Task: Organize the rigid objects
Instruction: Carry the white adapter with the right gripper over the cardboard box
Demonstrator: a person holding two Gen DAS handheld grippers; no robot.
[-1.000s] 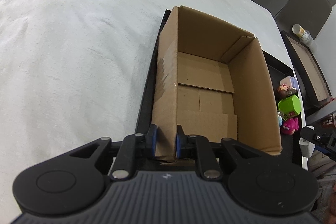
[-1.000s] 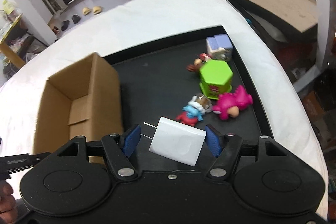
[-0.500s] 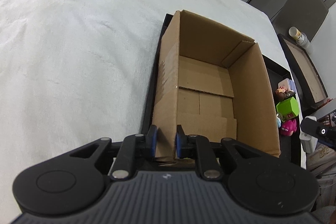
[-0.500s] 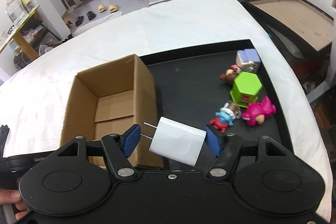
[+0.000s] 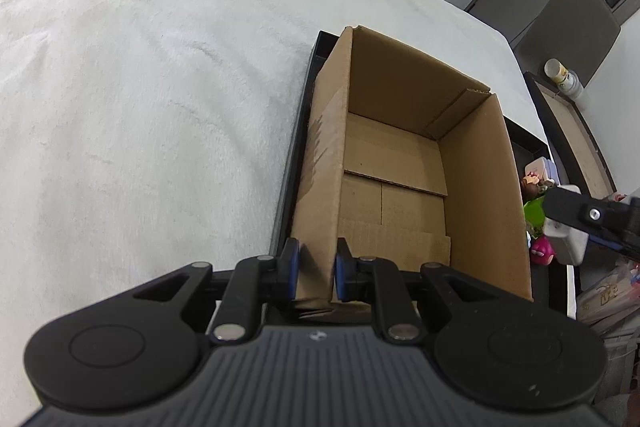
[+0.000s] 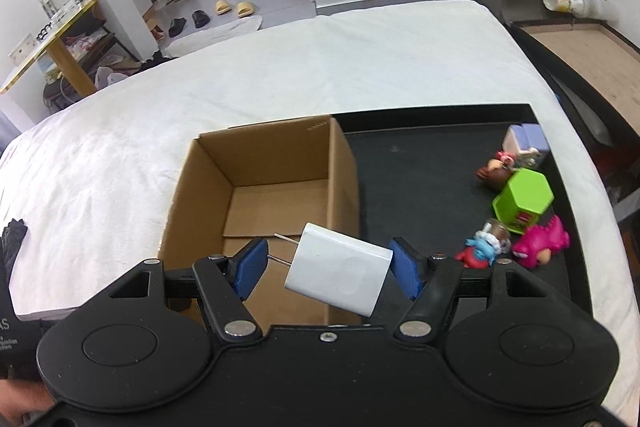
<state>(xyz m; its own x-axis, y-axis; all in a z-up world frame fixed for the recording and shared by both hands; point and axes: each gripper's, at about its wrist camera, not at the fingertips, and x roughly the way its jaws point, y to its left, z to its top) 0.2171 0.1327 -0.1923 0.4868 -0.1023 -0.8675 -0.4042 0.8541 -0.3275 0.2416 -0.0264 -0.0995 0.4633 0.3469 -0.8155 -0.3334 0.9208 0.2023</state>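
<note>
An open cardboard box (image 5: 404,163) (image 6: 276,183) stands on the left part of a black tray (image 6: 420,163). My left gripper (image 5: 316,269) is shut on the box's near left wall. My right gripper (image 6: 326,263) is shut on a white plug-in charger (image 6: 338,269), prongs pointing left, and holds it above the box's near right corner. The same charger (image 5: 568,241) shows at the right edge of the left wrist view. On the tray's right lie a green hexagonal box (image 6: 522,201), a pink toy (image 6: 540,241), a blue-and-red figure (image 6: 482,249), a brown figure (image 6: 494,169) and a pale box (image 6: 526,141).
The tray lies on a white fluffy cover (image 5: 140,87). A second dark tray with a brown floor (image 6: 588,59) and a tipped cup (image 6: 568,1) stand to the right. A person's hand shows at the lower left of the right wrist view.
My right gripper has carried the charger leftward from over the tray's toys to above the box. The left gripper has kept its hold on the box wall.
</note>
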